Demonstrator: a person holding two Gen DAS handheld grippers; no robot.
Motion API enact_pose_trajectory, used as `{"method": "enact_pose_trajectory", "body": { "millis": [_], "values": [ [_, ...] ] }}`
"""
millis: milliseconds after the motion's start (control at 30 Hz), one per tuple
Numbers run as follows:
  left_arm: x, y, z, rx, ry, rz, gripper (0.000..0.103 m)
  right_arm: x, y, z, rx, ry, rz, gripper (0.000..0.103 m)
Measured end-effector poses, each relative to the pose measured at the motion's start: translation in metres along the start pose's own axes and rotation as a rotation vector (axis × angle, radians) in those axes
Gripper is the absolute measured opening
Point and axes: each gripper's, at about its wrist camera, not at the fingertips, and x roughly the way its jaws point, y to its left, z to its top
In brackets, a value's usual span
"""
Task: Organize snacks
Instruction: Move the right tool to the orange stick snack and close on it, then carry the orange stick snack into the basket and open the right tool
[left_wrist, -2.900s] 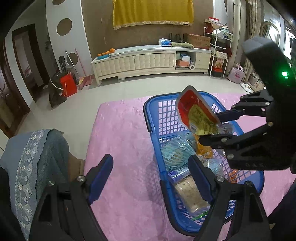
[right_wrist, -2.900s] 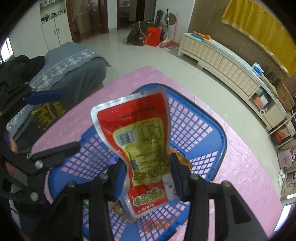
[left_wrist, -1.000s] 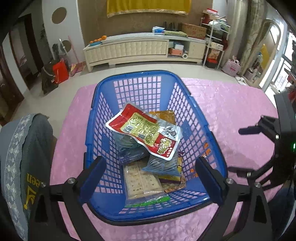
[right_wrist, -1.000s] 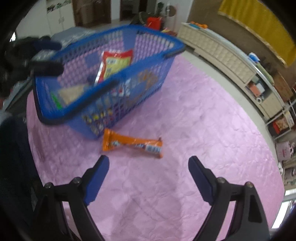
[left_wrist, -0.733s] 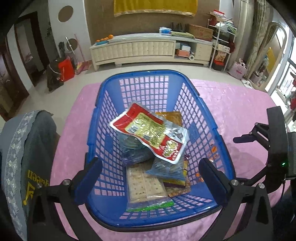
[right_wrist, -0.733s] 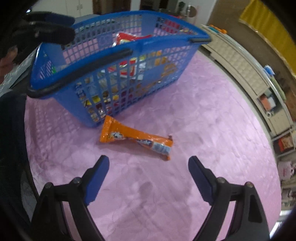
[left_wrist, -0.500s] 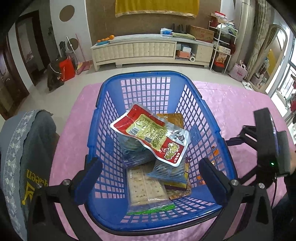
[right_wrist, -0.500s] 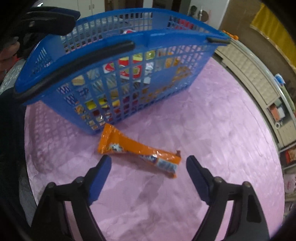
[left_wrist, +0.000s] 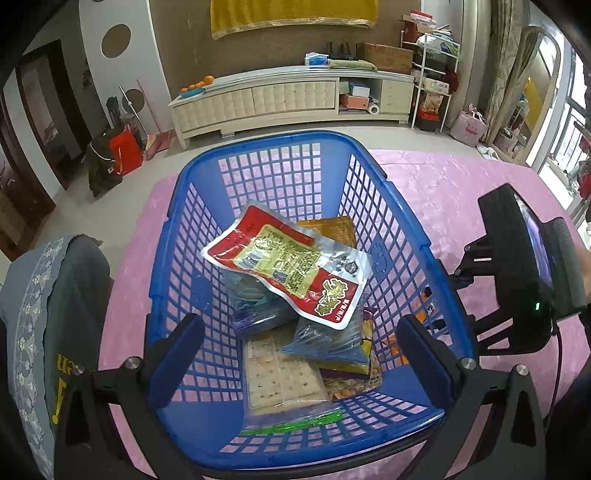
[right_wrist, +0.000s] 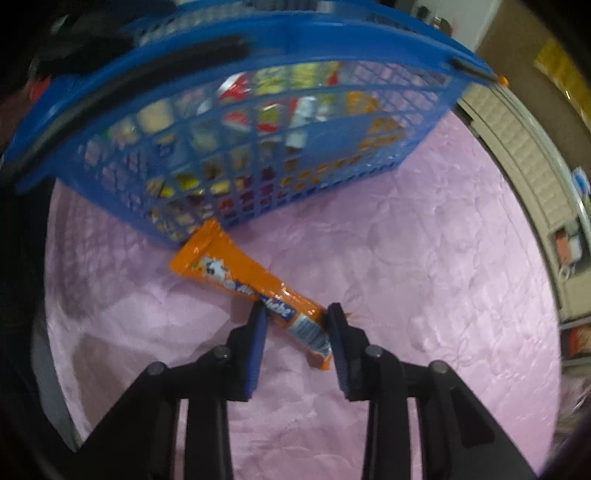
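Observation:
A blue mesh basket (left_wrist: 369, 158) on the pink tablecloth holds several snack packs, with a red and yellow pouch (left_wrist: 288, 266) on top and a cracker pack (left_wrist: 280, 376) under it. My left gripper (left_wrist: 295, 343) hangs open over the basket's near end with nothing between its fingers. An orange snack bar (right_wrist: 236, 273) lies on the cloth just outside the basket wall (right_wrist: 332, 48). My right gripper (right_wrist: 295, 321) points down at it, its jaws closing, and both pads touch the bar's near end. Its black housing (left_wrist: 517, 277) shows right of the basket.
The pink tablecloth (right_wrist: 424, 258) stretches right of the basket. A grey-blue garment (left_wrist: 48, 295) lies on a seat at the left. A long cream cabinet (left_wrist: 288, 99) stands across the tiled floor, past the table's far edge.
The red pouch, held by my right gripper earlier, now lies in the basket. My right gripper has sunk onto the orange bar and its jaws have narrowed around it. The left gripper has kept still.

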Motion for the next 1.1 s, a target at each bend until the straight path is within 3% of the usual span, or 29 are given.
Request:
{"method": "enact_pose_trajectory", "body": {
  "millis": [233, 467, 867, 1100],
  "values": [
    [0.000, 0.003, -0.002, -0.019, -0.005, 0.001, 0.103, 0.008, 0.011, 0.006, -0.052, 0.033, -0.033, 0.031],
    [-0.002, 0.004, -0.004, -0.021, -0.007, -0.003, 0.103, -0.001, 0.014, -0.006, 0.011, 0.001, -0.065, 0.027],
    [-0.030, 0.001, -0.006, -0.020, -0.070, -0.042, 0.103, -0.091, 0.020, -0.034, 0.179, -0.087, -0.167, 0.027],
    [-0.055, 0.008, -0.004, -0.020, -0.123, -0.049, 0.103, -0.135, 0.034, -0.014, 0.230, -0.166, -0.213, 0.027]
  ]
}}
